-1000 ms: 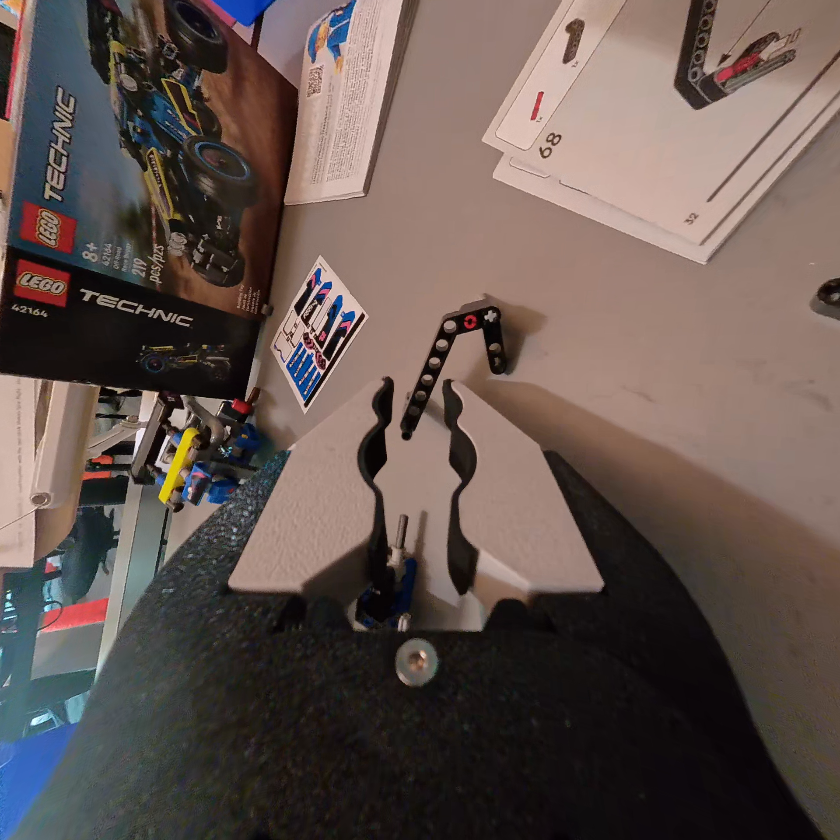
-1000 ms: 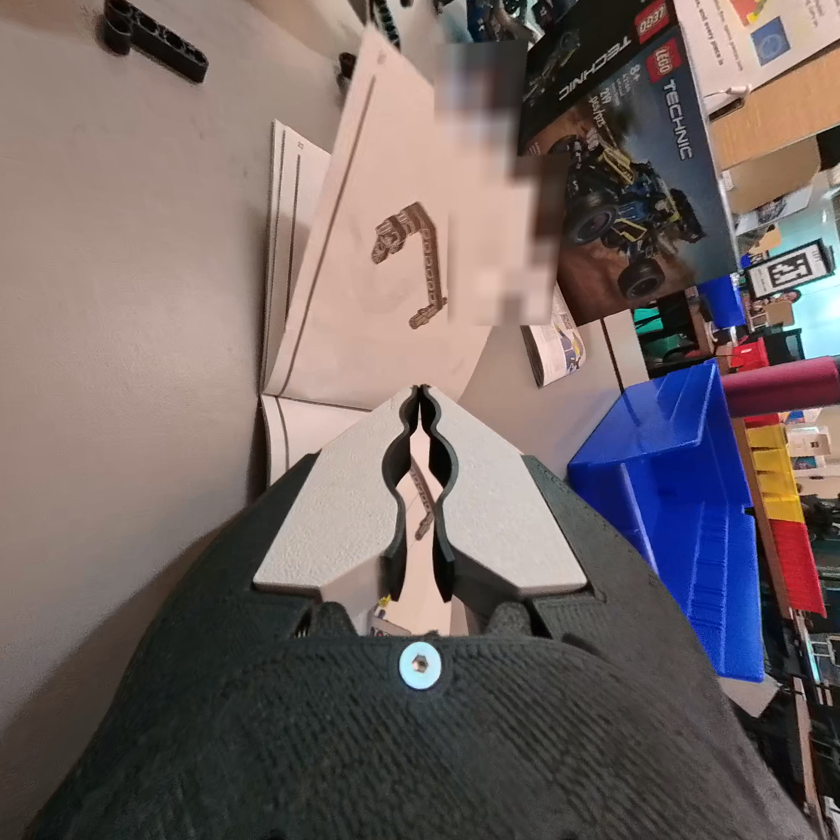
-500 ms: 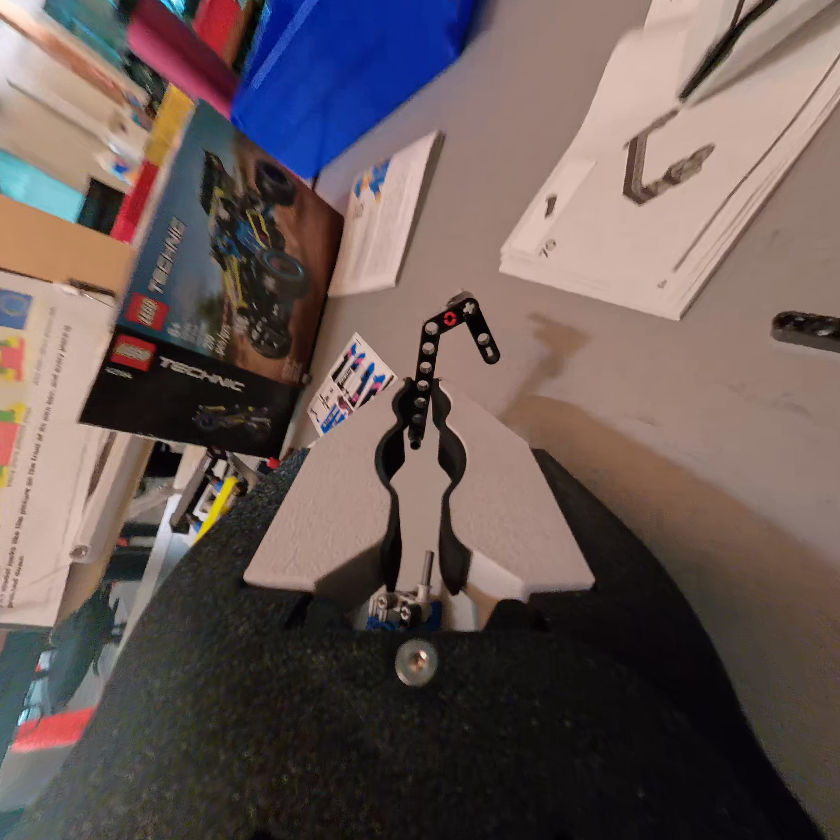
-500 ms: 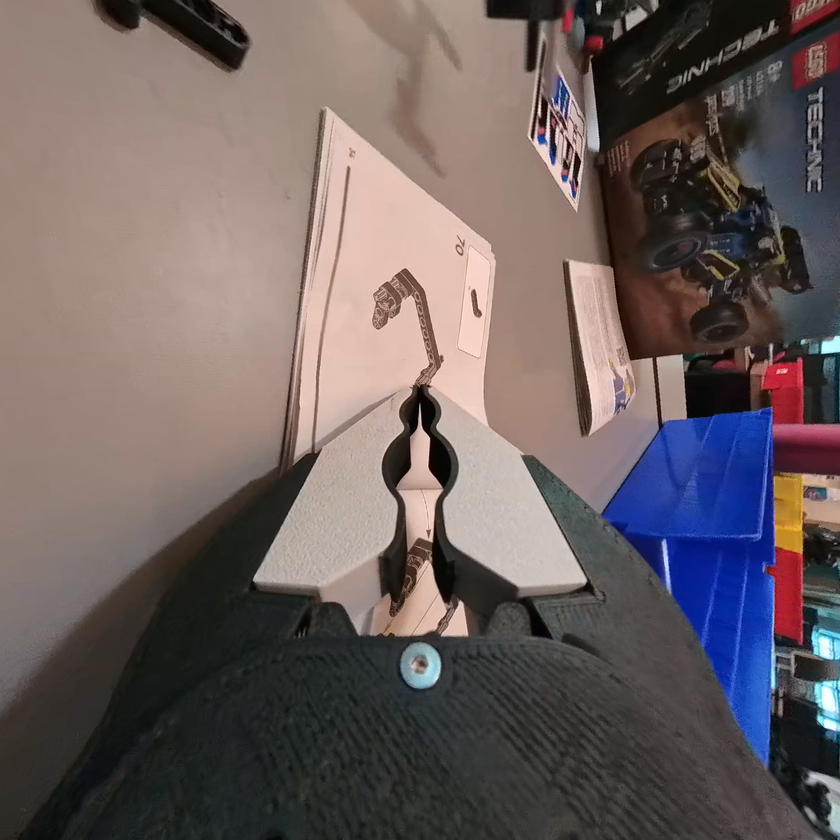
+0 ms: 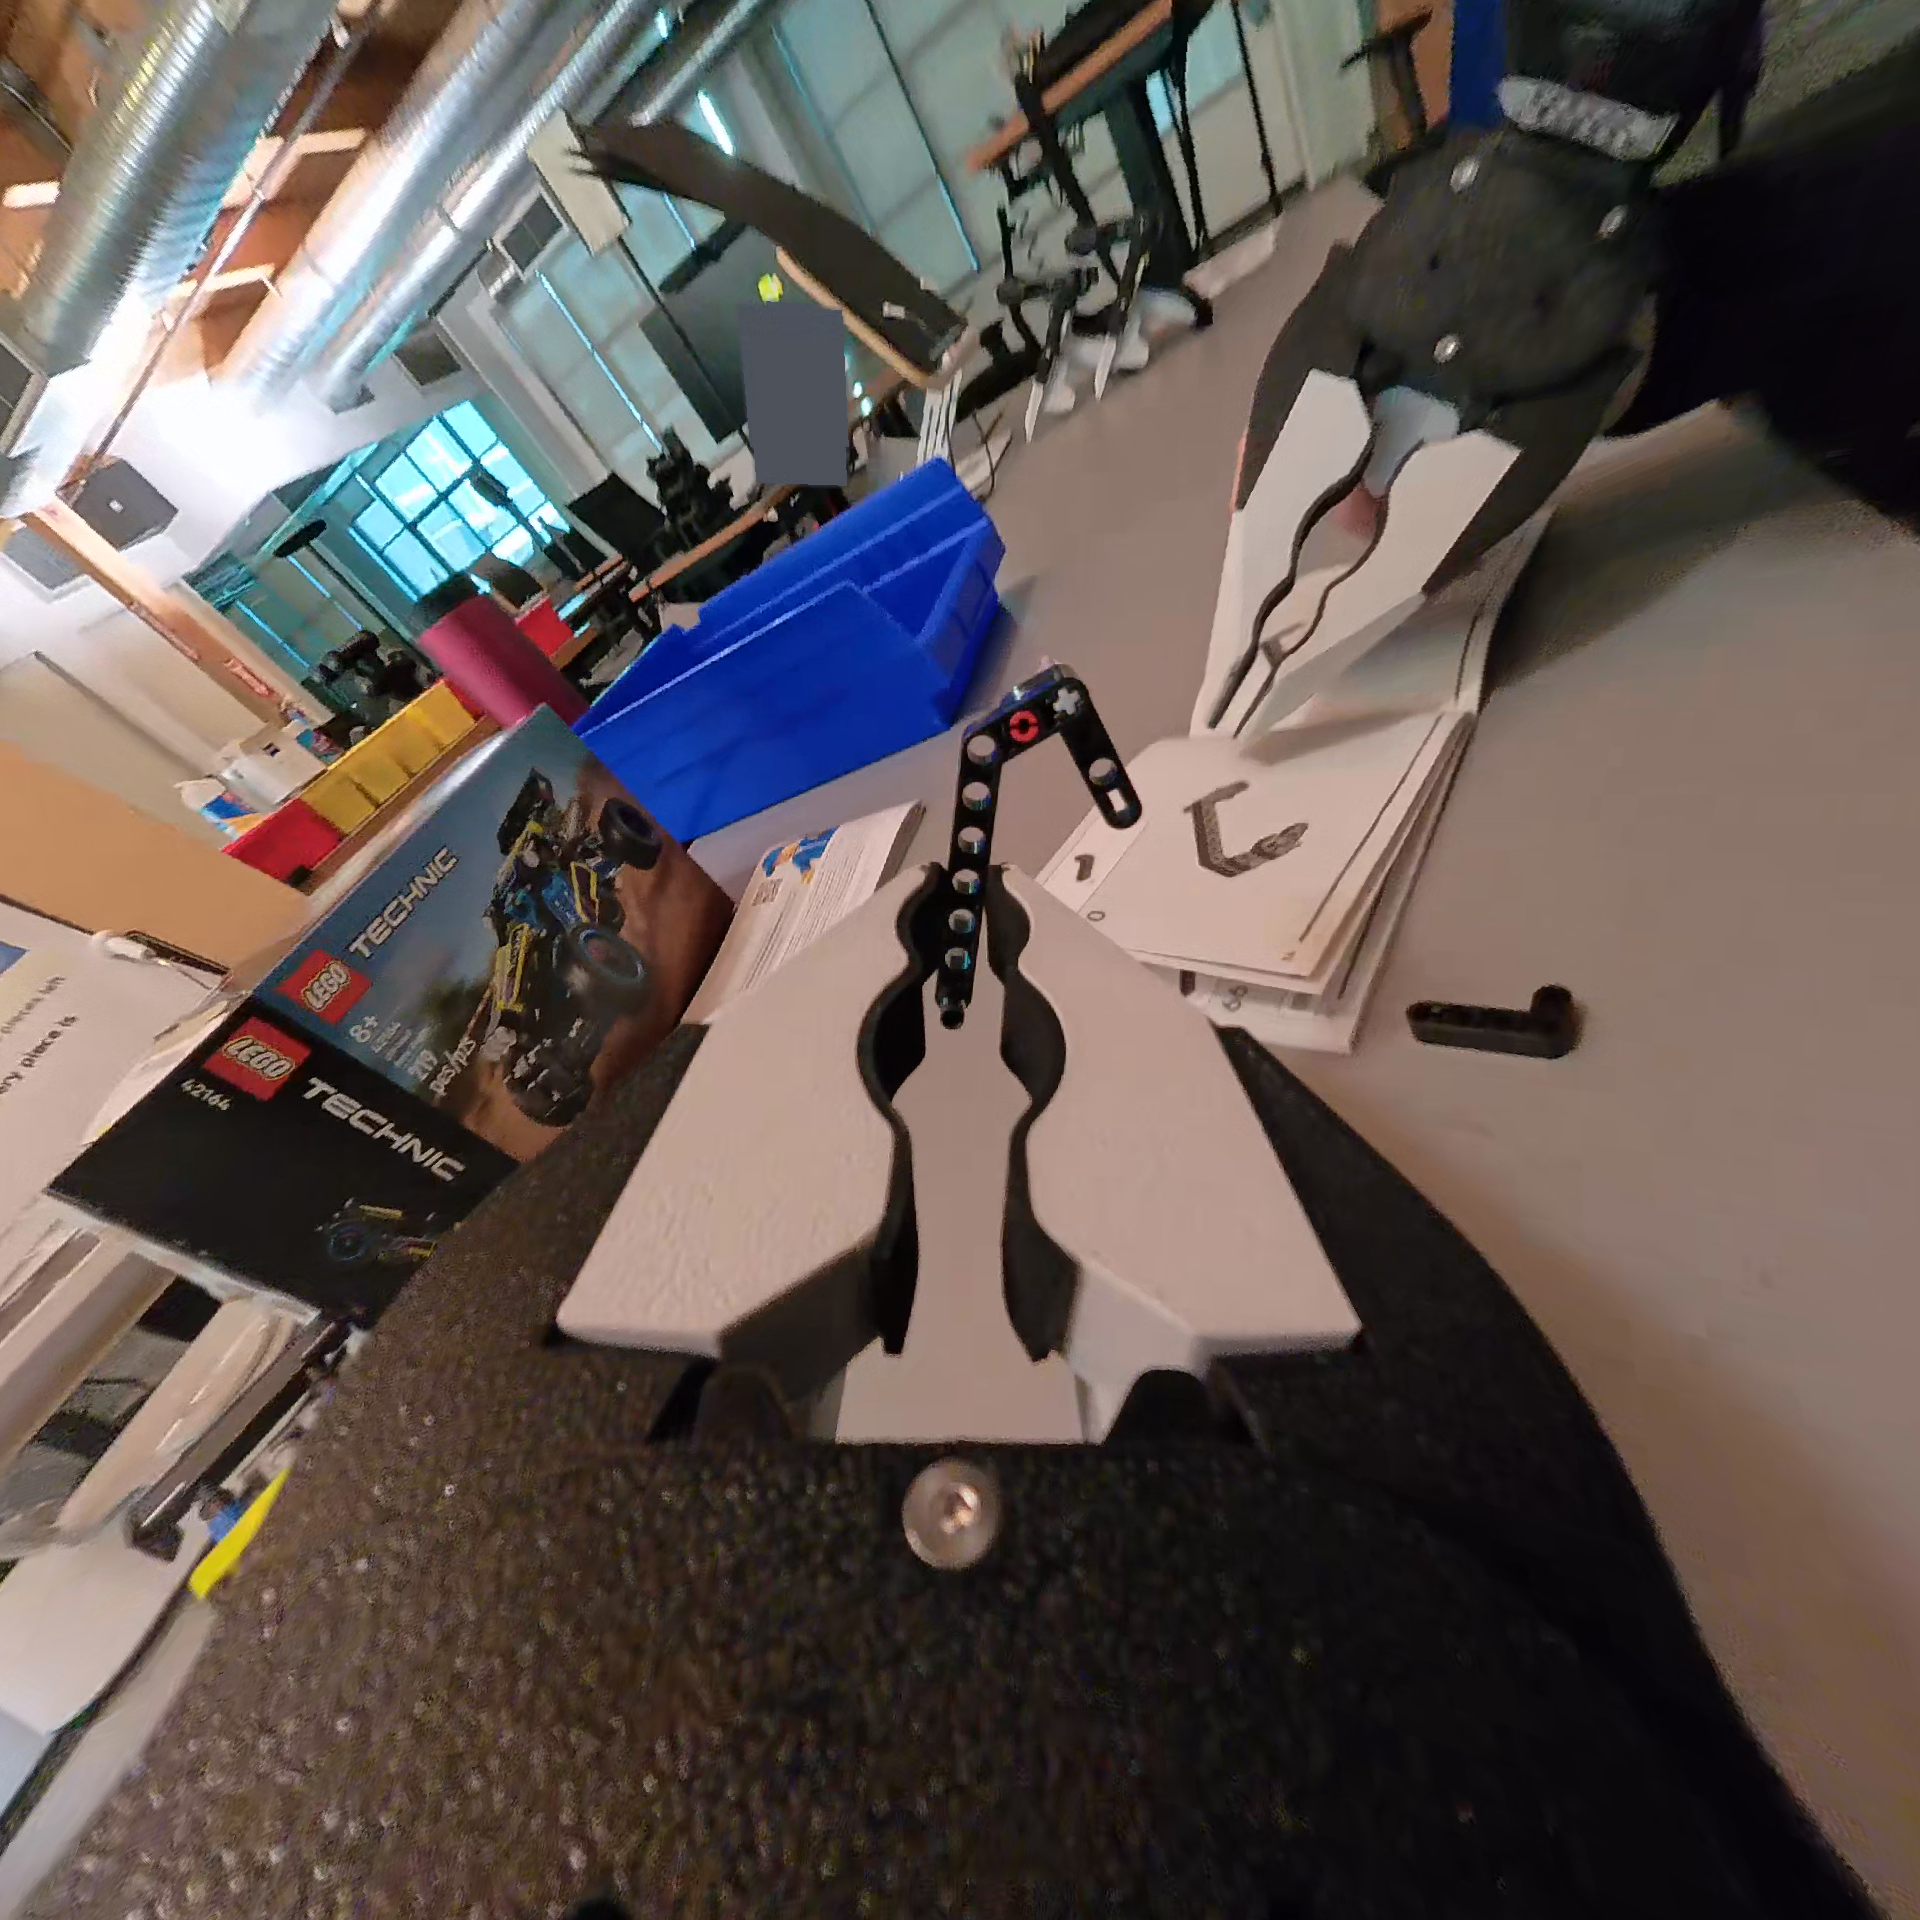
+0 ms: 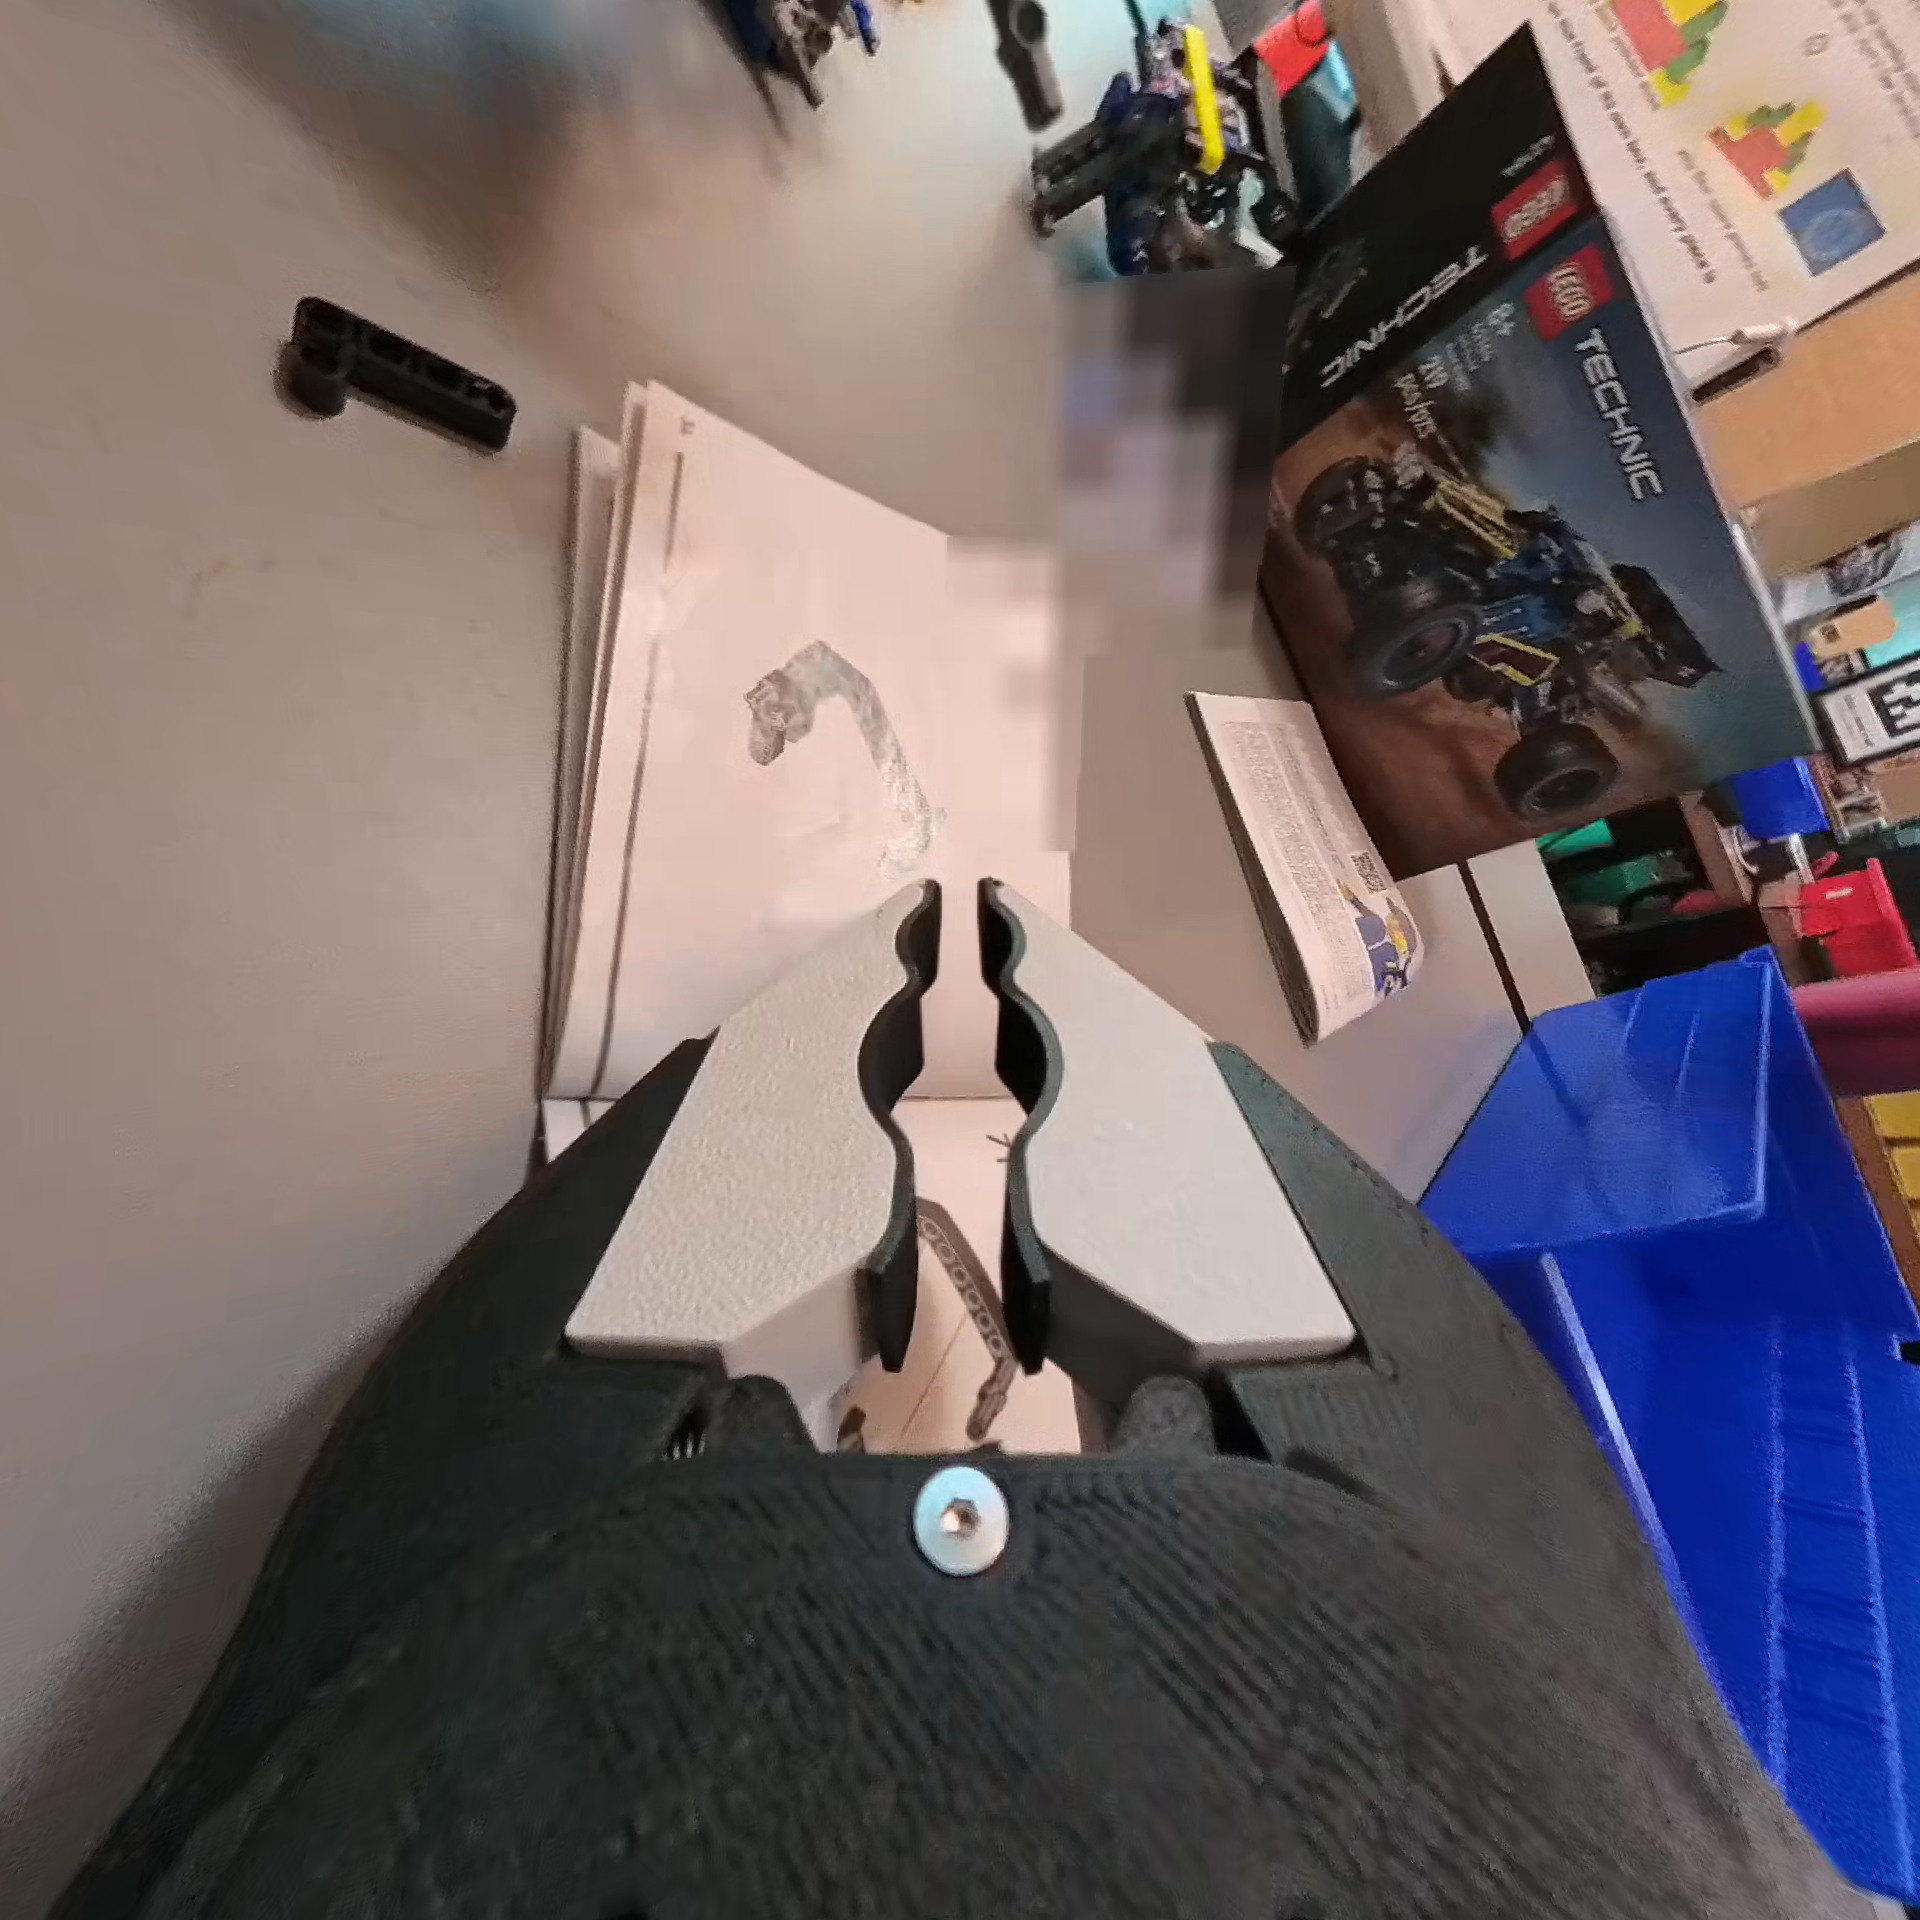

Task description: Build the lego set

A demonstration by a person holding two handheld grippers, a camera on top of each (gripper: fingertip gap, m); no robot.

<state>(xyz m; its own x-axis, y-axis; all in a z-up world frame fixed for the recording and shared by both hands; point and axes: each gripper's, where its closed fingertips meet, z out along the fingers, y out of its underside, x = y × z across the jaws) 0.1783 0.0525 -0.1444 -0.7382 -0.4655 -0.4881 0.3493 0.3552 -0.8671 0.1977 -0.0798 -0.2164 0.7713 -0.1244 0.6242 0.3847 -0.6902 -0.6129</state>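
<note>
Left wrist view: left gripper (image 5: 961,904) is clenched on a black bent beam (image 5: 971,852), pads pressing its long arm on both sides near the lower end. A second ago the jaws stood apart around the beam as it lay flat on the worktop; now the beam is lifted clear of the grey worktop (image 5: 1558,1195), upright, with its short arm and red pin hole at the top.

Right gripper (image 6: 958,904): fingertips parted by a narrow gap, nothing between them (a second ago they were pressed together). It hovers over the open instruction booklet (image 6: 790,727), tips above the printed page.

Outward from the tongs: a loose black L-shaped beam (image 5: 1496,1023) lies on the worktop just off the booklet's corner. A folded leaflet (image 6: 1309,862) sits beside the booklet toward the toy box (image 5: 436,997), which stands at the worktop's edge. A blue bin (image 5: 790,717) lies behind the box. A partly built blue and yellow model (image 6: 1153,177) rests near the far edge; detail too blurred to tell.
</note>
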